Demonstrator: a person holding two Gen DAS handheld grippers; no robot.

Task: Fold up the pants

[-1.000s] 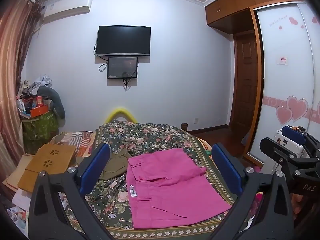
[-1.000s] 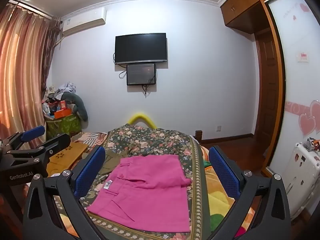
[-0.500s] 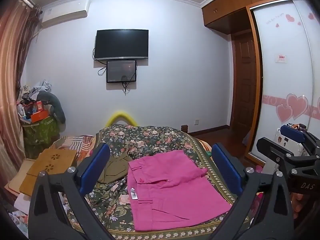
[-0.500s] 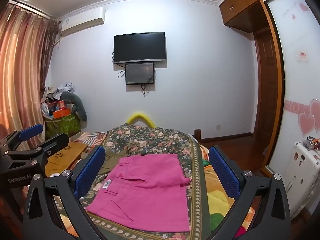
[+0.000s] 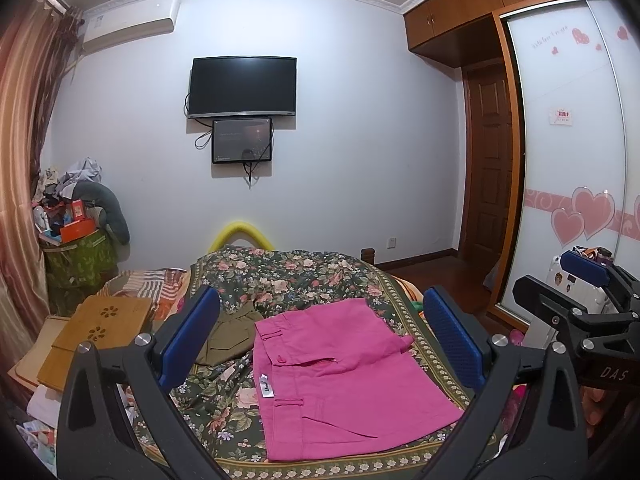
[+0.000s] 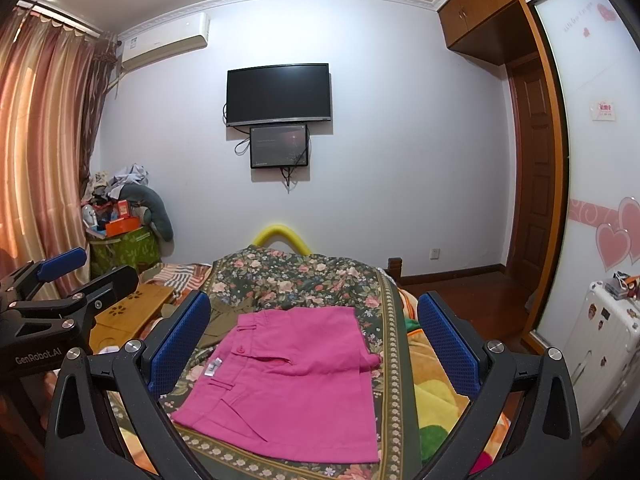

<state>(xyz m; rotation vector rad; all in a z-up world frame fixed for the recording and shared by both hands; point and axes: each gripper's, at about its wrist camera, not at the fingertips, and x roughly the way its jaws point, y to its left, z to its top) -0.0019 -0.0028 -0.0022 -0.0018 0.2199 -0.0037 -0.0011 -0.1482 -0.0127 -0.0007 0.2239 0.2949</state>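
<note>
Pink pants (image 5: pixel 344 376) lie folded into a flat rectangle on the floral bedspread (image 5: pixel 288 276), waistband to the left. They also show in the right wrist view (image 6: pixel 296 380). My left gripper (image 5: pixel 320 336) is open and empty, held above the near edge of the bed, well short of the pants. My right gripper (image 6: pixel 312 340) is open and empty too, raised at the same distance. Each gripper shows at the edge of the other's view: the right gripper (image 5: pixel 588 280) and the left gripper (image 6: pixel 60 276).
An olive garment (image 5: pixel 232 332) lies just left of the pants. A wooden lap tray (image 5: pixel 100 332) sits at the bed's left. A cluttered green bin (image 5: pixel 80 256) stands by the curtain. A white suitcase (image 6: pixel 600 344) and wardrobe (image 6: pixel 592 160) are on the right.
Both grippers have risen and tilted slightly, so the pants sit a little lower in view. Nothing was touched; the pants have not moved.
</note>
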